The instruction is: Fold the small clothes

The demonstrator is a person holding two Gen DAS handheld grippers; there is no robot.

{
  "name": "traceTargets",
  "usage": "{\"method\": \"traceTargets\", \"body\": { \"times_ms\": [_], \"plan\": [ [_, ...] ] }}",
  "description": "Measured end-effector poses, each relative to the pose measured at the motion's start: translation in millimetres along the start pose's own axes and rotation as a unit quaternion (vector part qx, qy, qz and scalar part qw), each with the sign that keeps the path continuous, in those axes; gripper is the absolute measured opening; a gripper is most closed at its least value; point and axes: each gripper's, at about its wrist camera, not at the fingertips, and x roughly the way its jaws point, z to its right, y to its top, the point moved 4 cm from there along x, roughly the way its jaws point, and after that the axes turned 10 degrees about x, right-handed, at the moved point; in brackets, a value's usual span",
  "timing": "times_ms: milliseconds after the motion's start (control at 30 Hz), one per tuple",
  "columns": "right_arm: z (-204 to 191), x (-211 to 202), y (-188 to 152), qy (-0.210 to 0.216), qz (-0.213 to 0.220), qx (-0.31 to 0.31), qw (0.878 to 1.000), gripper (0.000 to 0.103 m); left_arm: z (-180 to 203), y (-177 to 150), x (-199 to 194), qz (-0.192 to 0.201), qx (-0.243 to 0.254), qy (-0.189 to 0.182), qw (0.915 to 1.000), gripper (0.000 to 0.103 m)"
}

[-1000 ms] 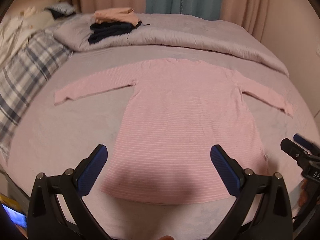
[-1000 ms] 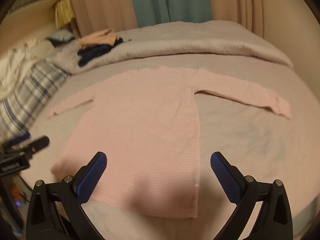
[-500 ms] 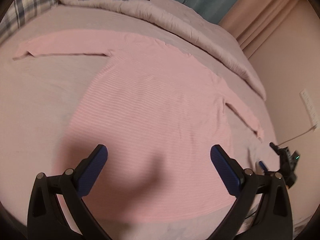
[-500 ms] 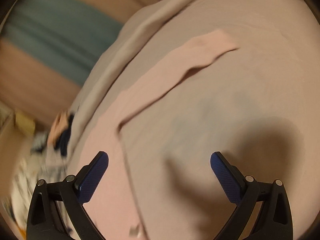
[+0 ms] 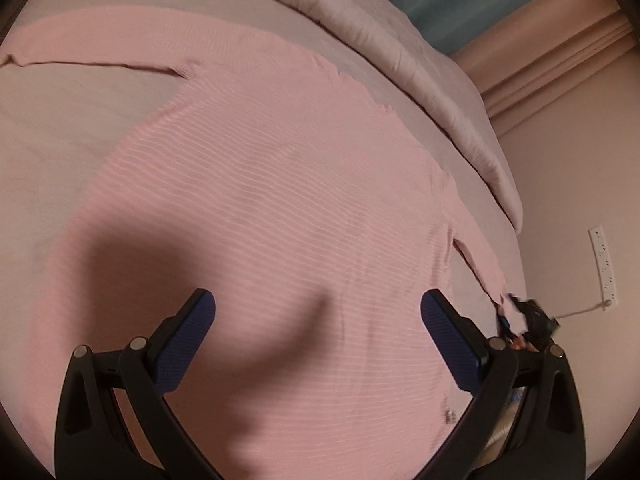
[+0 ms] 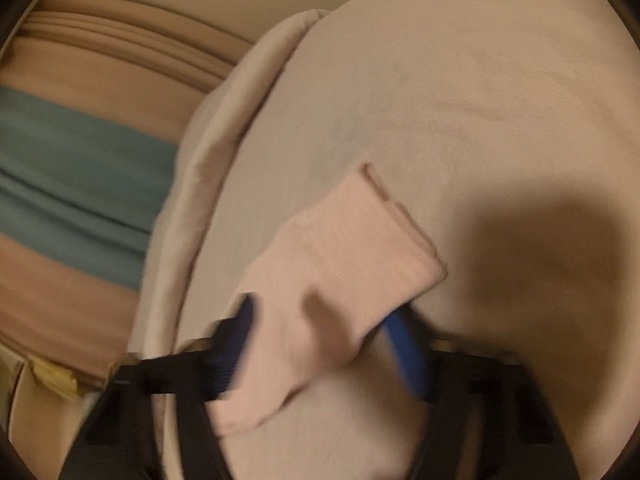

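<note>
Black forked arms on the left gripper (image 5: 318, 322), silver pivot screws, blue textured fingers (image 5: 188, 336)

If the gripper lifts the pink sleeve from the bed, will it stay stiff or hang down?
Probably it hangs limp: the pink sleeve already buckles between the right gripper pads. It looks thin and light. The ribbed knit seems unlikely to slip.

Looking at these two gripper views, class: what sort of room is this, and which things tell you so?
Most likely a bedroom: a pink top lies spread on a bed sheet, a rolled-back duvet lies beyond it, and curtains hang behind.
</note>
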Motion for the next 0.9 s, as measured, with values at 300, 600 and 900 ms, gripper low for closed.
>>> {"method": "traceTargets", "body": {
  "times_ms": [300,600,900],
  "plan": [
    [-49.4,-7.9,-6.8,-0.022,0.056,-0.125,0.99,0.007,11.4,33.9,14.3,-0.013,0.022,-0.041,0.9988,0.103],
    [-218.9,-13.0,-189.7,0.06,0.0,-0.467,0.882,0.007,5.5,85.2,5.3,0.027,-0.046,-0.16,0.9857,0.103],
    [-244.3,45.9,-430.7,0.106,-0.123,-0.665,0.729,0.01,-51.9,100.5,19.2,0.008,-0.102,-0.208,0.9727,0.103]
  ]
}}
